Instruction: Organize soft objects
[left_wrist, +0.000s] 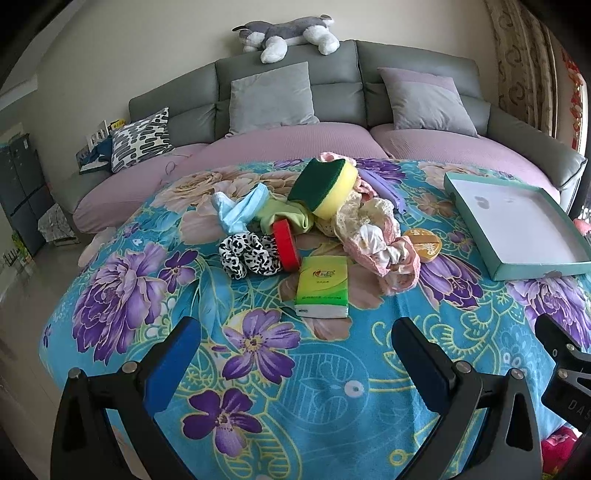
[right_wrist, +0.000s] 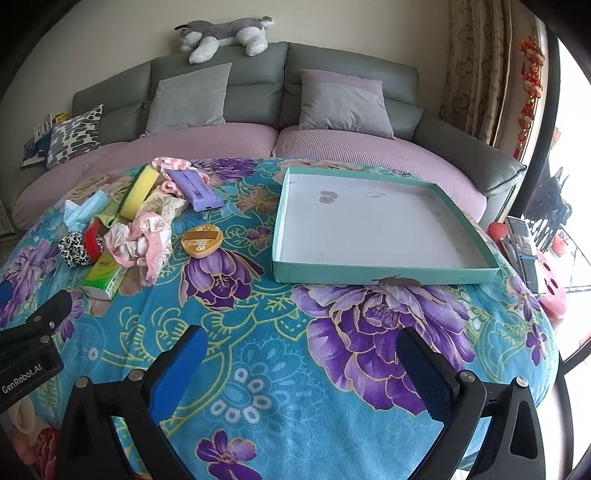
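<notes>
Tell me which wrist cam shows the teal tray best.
Right wrist view: the teal tray sits near centre, its whole rim and bare white floor visible. The left wrist view shows it at the right edge, foreshortened, its far right end running into the lens border.

A grey sofa (right_wrist: 236, 70) with lilac seats backs the pale wall; patterned curtains (right_wrist: 476, 70) hang at its right, daylit.

The left gripper (left_wrist: 295, 354) hangs with its jaws spread wide, its blue pads (left_wrist: 171, 363) facing each other and nothing between them. The right gripper (right_wrist: 301, 365) is spread just as wide, likewise holding nothing. The two sit side by side, close together, both pointing forward and tipped slightly downward.
</notes>
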